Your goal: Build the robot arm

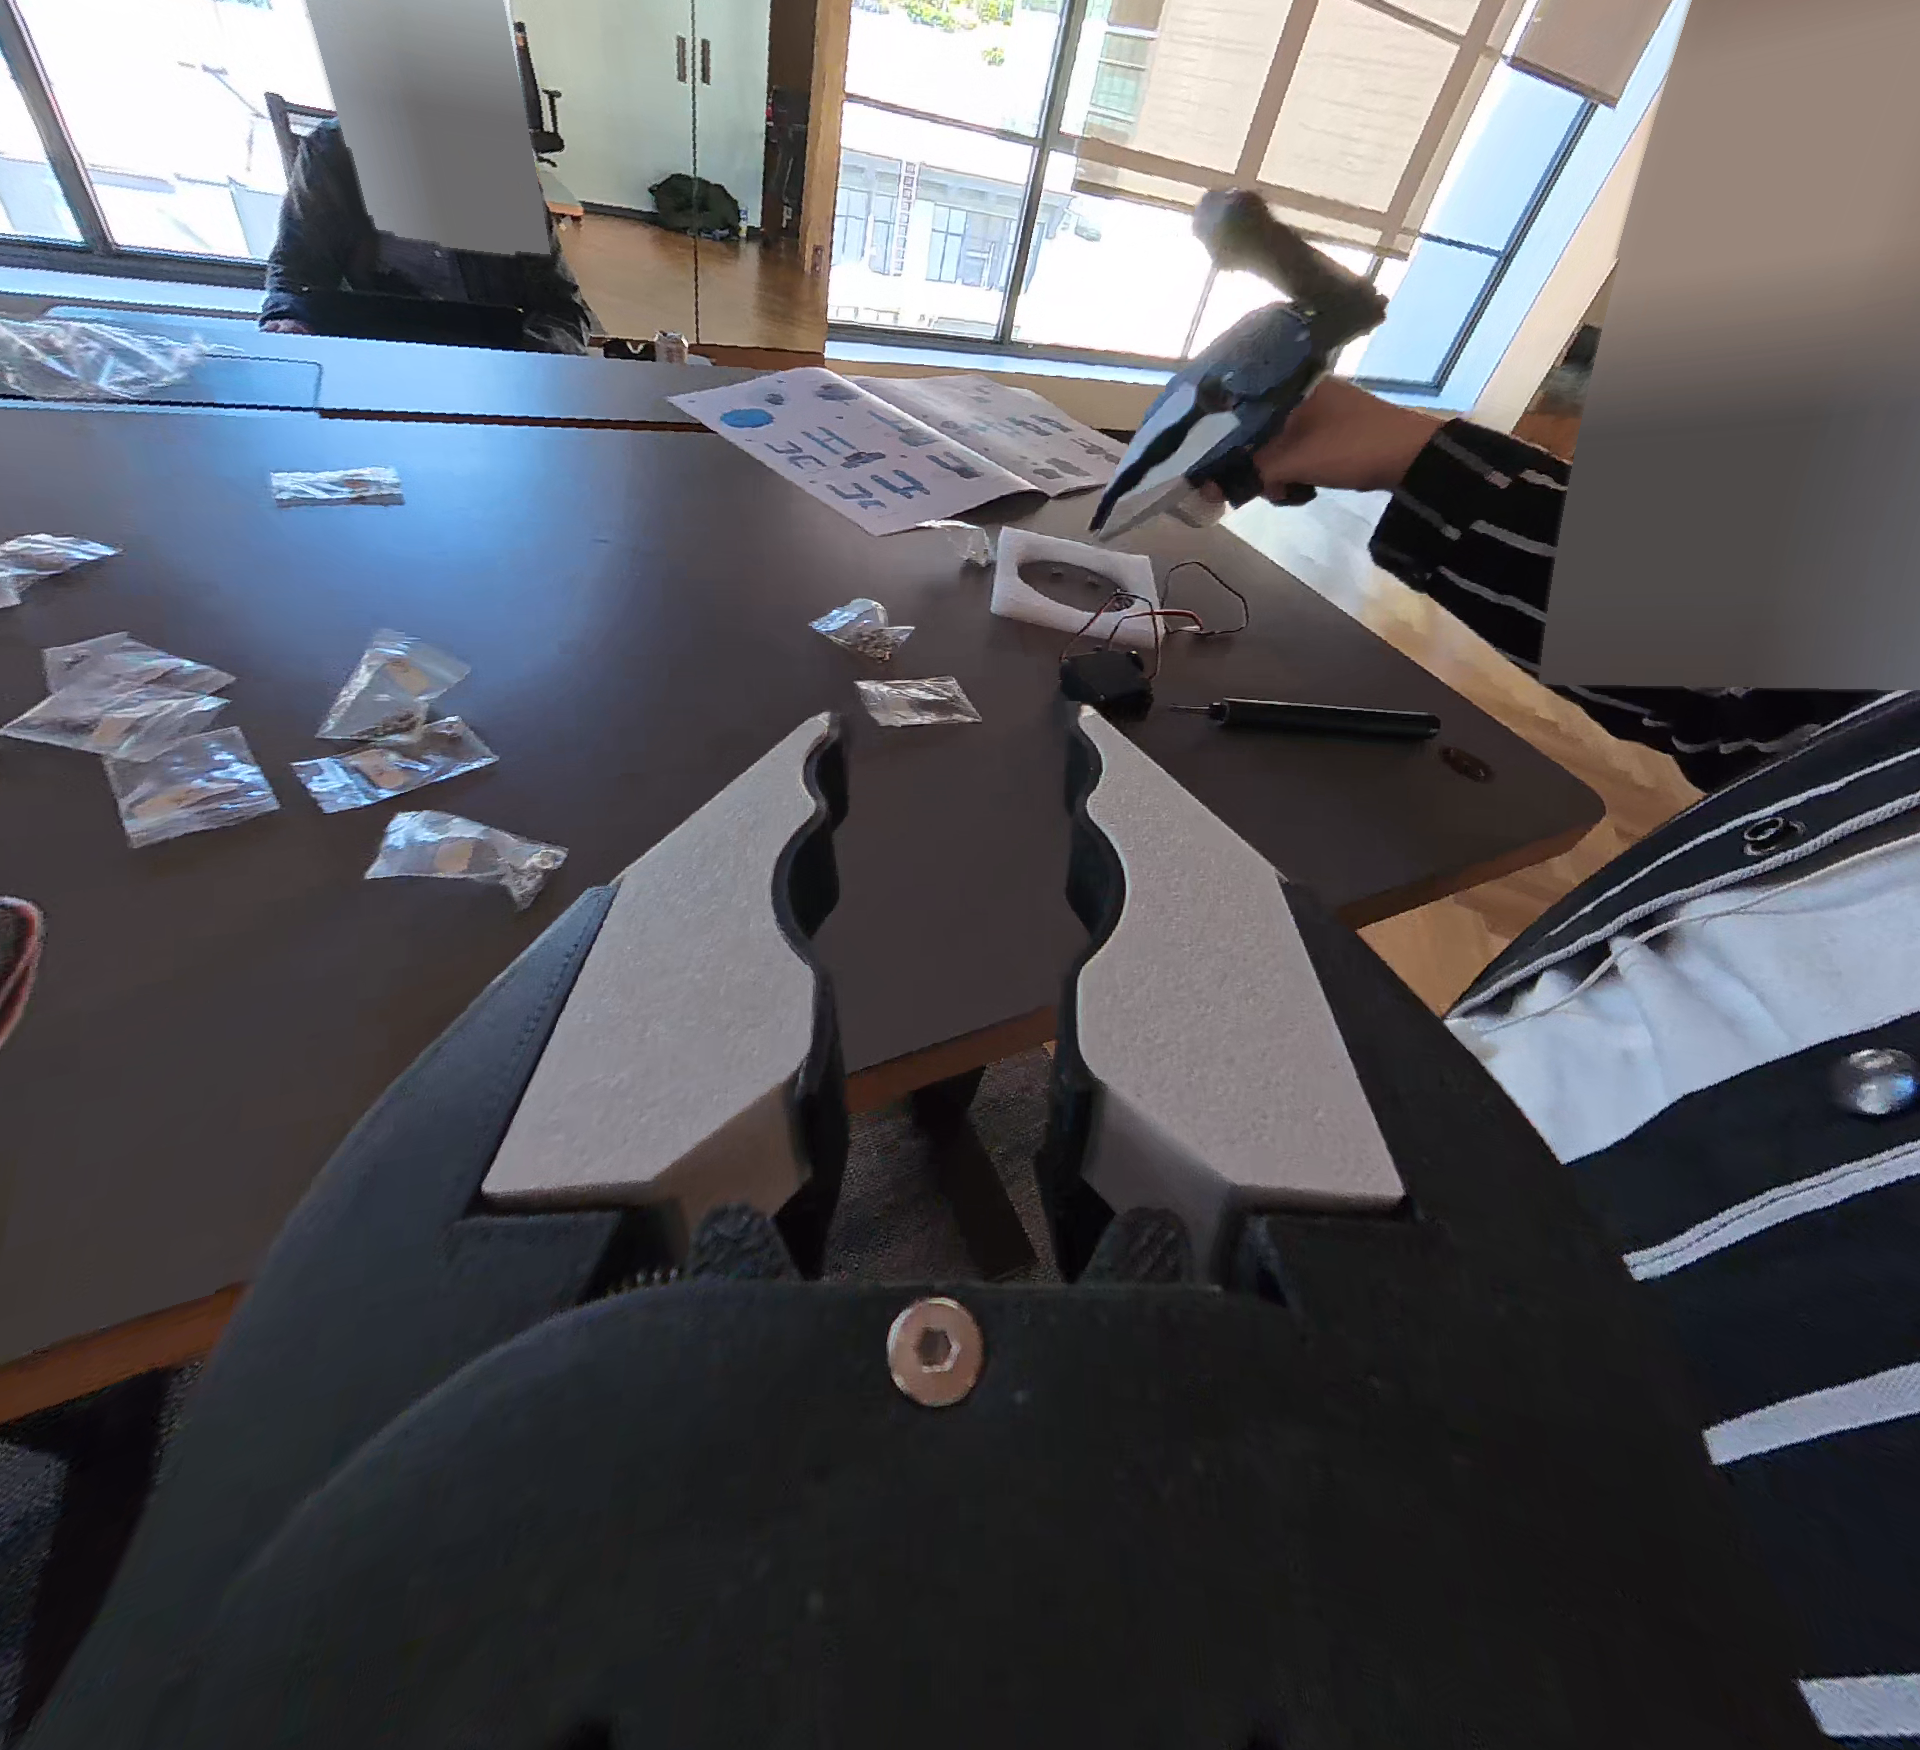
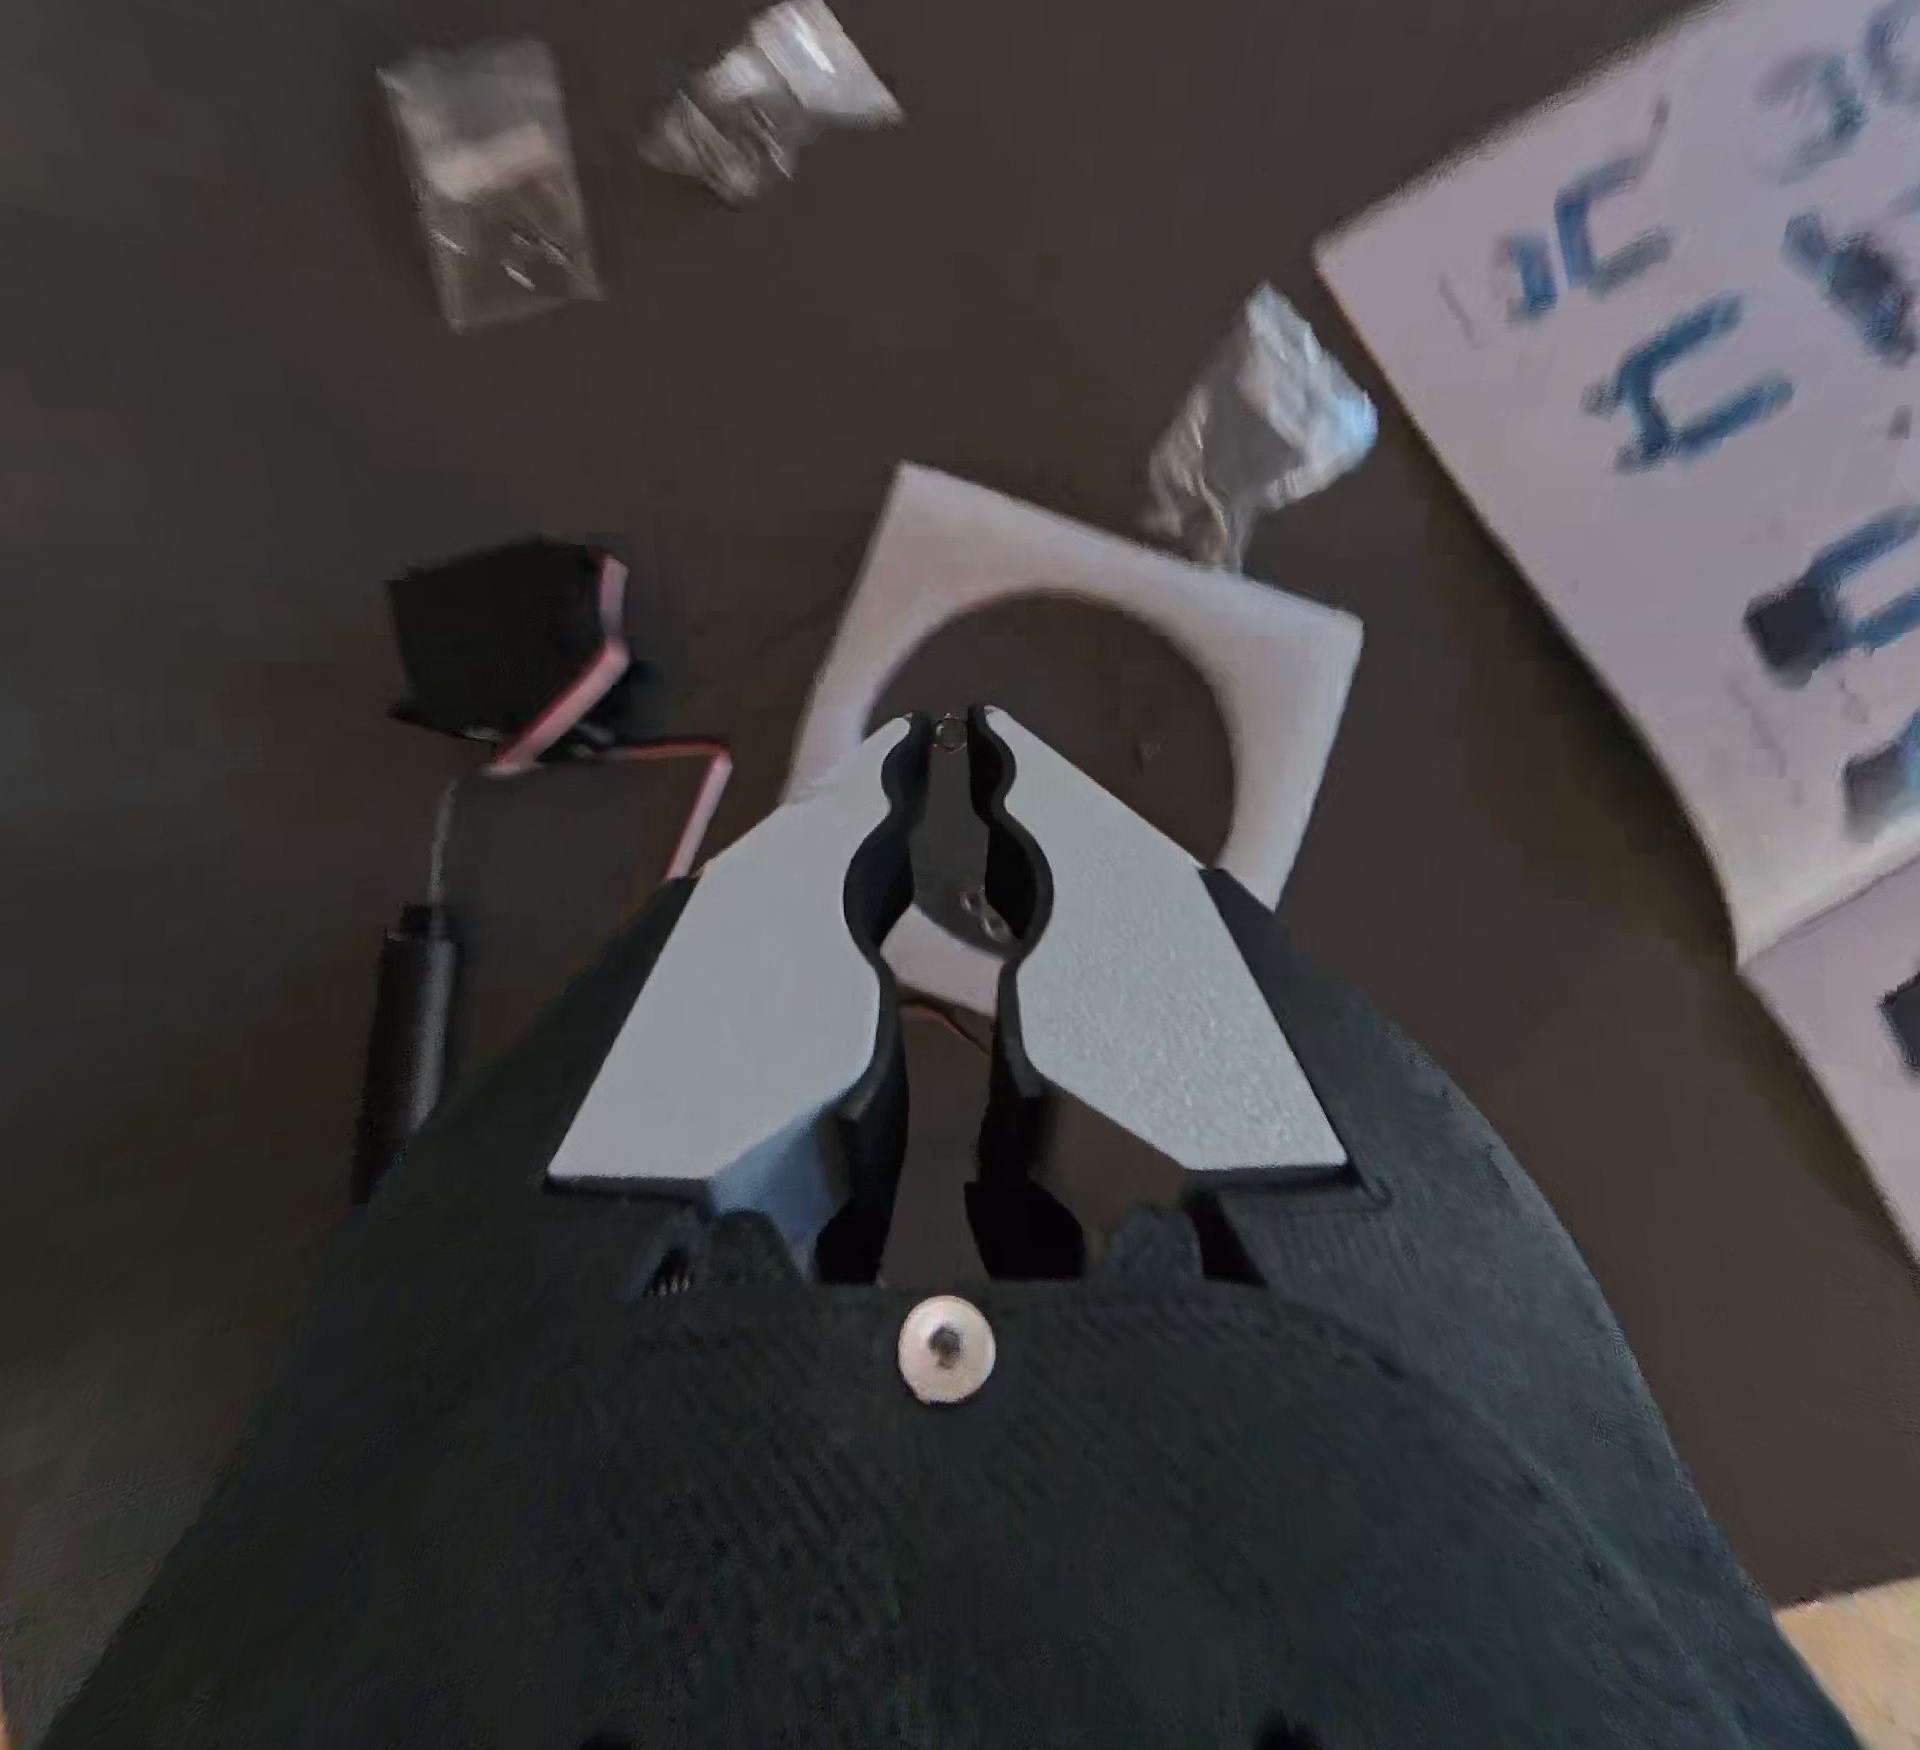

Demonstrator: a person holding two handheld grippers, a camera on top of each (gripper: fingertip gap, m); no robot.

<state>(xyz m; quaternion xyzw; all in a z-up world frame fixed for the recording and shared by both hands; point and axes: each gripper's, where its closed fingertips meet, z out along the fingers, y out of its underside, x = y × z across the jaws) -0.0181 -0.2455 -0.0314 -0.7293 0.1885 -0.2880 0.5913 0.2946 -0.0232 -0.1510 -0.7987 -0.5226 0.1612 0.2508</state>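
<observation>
My right gripper (image 2: 945, 721) points down over a white foam square (image 2: 1288, 661) with a round hole. Its tips are pinched on a small metal part (image 2: 948, 728), held just above the hole. More tiny metal pieces (image 2: 979, 911) lie inside the hole. A black servo (image 2: 509, 640) with red and white wires sits left of the foam. In the left wrist view the right gripper (image 1: 1103, 528) hovers over the foam (image 1: 1075, 583). My left gripper (image 1: 956, 734) is open and empty, held above the near table edge, facing the servo (image 1: 1107, 677).
A black screwdriver (image 1: 1320, 720) lies right of the servo. Several clear bags of small parts (image 1: 395, 692) are scattered on the dark table (image 1: 623, 557). An open instruction booklet (image 1: 894, 443) lies at the far side. A person sits behind the table at the back left. Some 40 cm of space lies between my two pairs of fingers. The white foam square (image 2: 1288, 661) sits 8 cm or so from the ends of my right fingers. My left wrist view (image 1: 1015, 541) looks at it from another angle.
</observation>
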